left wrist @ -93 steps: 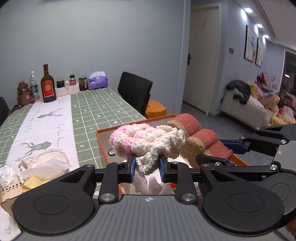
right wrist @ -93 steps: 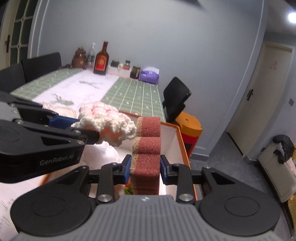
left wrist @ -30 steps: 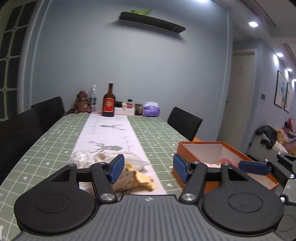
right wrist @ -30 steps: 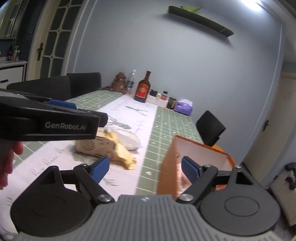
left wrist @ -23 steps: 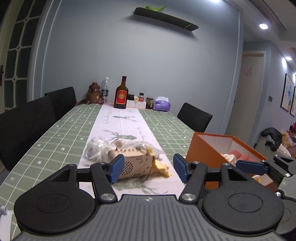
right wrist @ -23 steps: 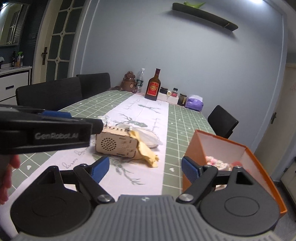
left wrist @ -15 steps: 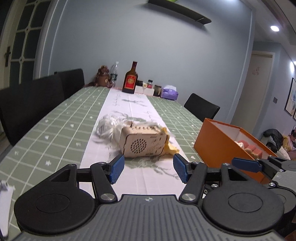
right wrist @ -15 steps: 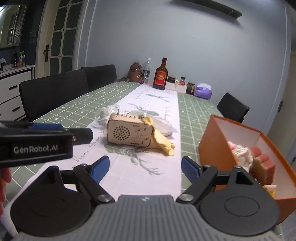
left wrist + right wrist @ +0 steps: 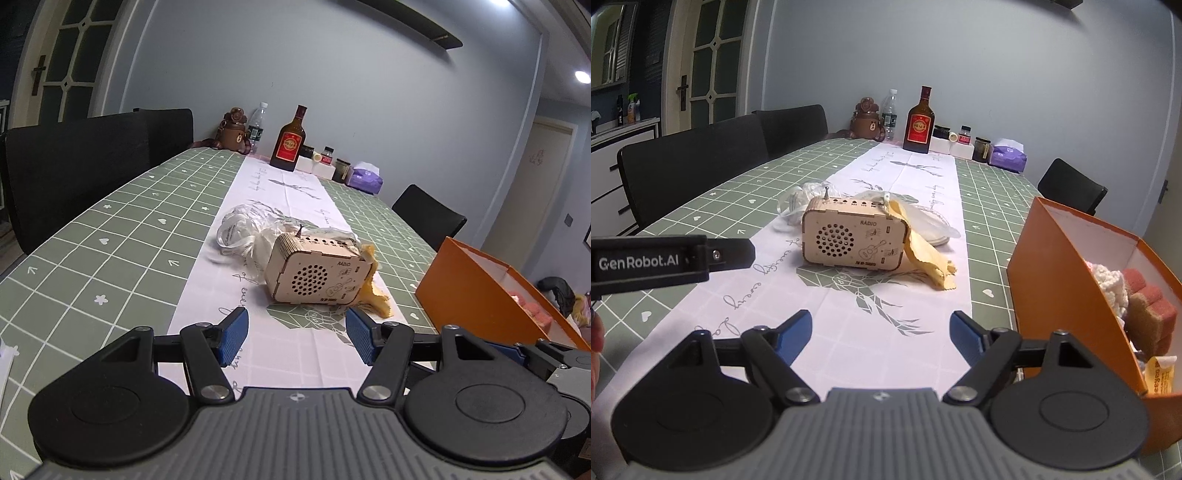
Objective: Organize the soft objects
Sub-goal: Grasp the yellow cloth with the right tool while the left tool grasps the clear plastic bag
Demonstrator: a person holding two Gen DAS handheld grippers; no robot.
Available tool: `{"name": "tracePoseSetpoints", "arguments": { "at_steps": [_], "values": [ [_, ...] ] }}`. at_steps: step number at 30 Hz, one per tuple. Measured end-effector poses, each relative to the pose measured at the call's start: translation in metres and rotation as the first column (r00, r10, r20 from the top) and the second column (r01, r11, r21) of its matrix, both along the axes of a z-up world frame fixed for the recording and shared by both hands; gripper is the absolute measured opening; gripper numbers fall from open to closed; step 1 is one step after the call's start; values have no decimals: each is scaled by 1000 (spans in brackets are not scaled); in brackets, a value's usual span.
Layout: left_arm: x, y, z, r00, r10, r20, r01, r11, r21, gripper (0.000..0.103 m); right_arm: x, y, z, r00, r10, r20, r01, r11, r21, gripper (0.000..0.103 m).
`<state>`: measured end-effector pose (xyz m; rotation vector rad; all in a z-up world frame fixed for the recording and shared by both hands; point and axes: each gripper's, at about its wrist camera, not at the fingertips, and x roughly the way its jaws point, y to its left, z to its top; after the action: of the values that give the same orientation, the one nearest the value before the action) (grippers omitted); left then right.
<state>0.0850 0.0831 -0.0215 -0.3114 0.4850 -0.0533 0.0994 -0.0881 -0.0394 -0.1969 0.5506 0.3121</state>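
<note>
Pink-white crocheted yarn piece and red-brown sponge now sit in orange box; both hand-held grippers empty, left spread, right just narrowing, yellow cloth next.

Wooden radio on white runner, liquor bottle, black chairs

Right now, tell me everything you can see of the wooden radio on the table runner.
The wooden radio is a small pale plywood box with rounded, finger-jointed corners. Its front carries a round grille of punched holes, the word RADIO, and engraved guitar and music-note marks. A short pin antenna and a row of small knobs stand on top. It sits upright on the white table runner, front turned toward the cameras. A yellow cloth drapes against one end, and crumpled clear plastic lies behind it. Neither gripper touches it.
</note>
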Motion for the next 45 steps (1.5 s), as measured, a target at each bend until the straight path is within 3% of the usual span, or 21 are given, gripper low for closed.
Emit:
{"name": "tracePoseSetpoints", "arguments": {
  "at_steps": [9,14,22,29,34,38,39,42,45],
  "values": [
    [31,-6,10,1000,8,-18,-7,999,37,71,47,-6,14,1000,-3,13,2,999,54,62],
    [55,-20,21,998,-61,-14,62,995,77,71,75,-6,11,1000,-11,4,11,1000,5,53],
    [92,-36,26,992,-121,-37,125,983,138,71,125,-2,-14,1000,-8,-18,7,998,-61,53],
    [110,-42,29,988,-148,-51,155,967,200,71,151,14,-35,1000,8,27,-3,985,-172,50],
    [123,-40,29,983,-165,-77,178,962,208,70,165,16,-42,999,25,43,-16,983,-184,42],
    [136,-34,31,978,-189,-94,202,965,165,70,172,14,-46,999,40,18,-37,988,-147,7],
    [139,-33,32,977,-190,-99,204,967,153,70,173,13,-46,999,41,12,-39,990,-135,3],
    [149,-30,33,975,-192,-113,205,972,114,71,172,10,-43,1000,27,8,-26,995,-100,0],
    [161,-32,37,970,-205,-134,221,969,112,80,168,2,-31,1000,-12,17,13,998,-61,0]
  ]
}}
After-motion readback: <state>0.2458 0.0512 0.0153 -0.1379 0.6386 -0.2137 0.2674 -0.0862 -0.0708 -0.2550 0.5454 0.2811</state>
